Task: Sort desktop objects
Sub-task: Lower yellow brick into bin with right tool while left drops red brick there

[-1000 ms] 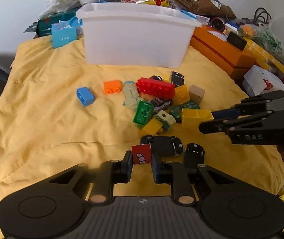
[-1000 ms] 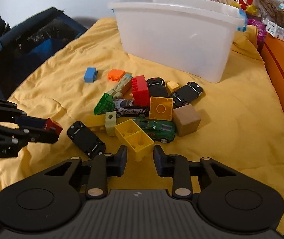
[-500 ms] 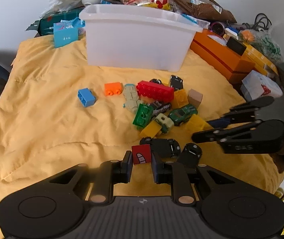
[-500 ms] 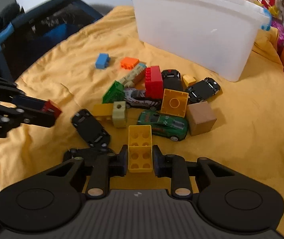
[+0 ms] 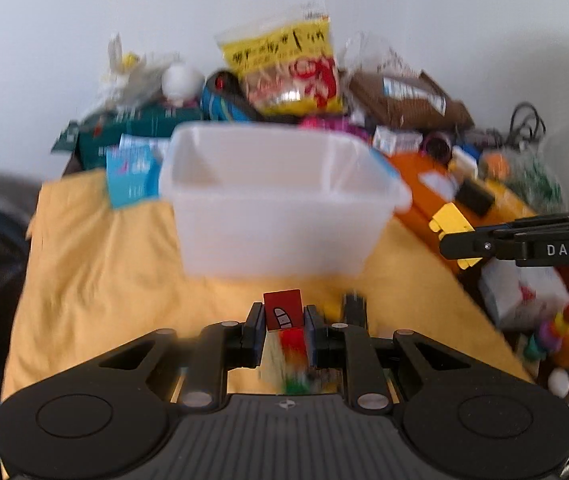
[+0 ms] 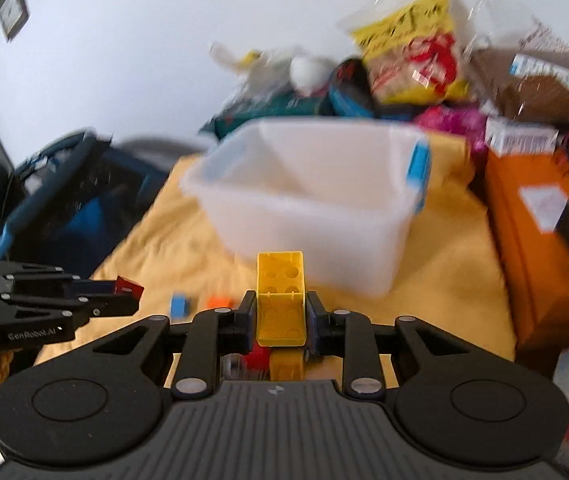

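My left gripper (image 5: 283, 320) is shut on a small red block (image 5: 283, 309) with a white printed mark, held up in front of the white plastic bin (image 5: 280, 200). My right gripper (image 6: 280, 316) is shut on a yellow brick (image 6: 280, 294), its hollow underside facing the camera, also raised before the bin (image 6: 312, 204). In the left wrist view the right gripper (image 5: 454, 236) comes in from the right with the yellow brick (image 5: 450, 218) at the bin's right end. The left gripper (image 6: 128, 298) with the red block (image 6: 129, 285) shows at the left of the right wrist view. The views are blurred.
Yellow cloth (image 5: 96, 264) covers the table. A blue brick (image 6: 179, 305) and an orange brick (image 6: 219, 302) lie on it below my right gripper. Snack bags (image 5: 284, 68), boxes and an orange case (image 6: 532, 232) crowd the back and right. A dark bag (image 6: 52, 200) sits at left.
Both grippers have lifted off the toy pile and swung up toward the white bin, each carrying its piece. The right gripper closed on the yellow brick during the last second.
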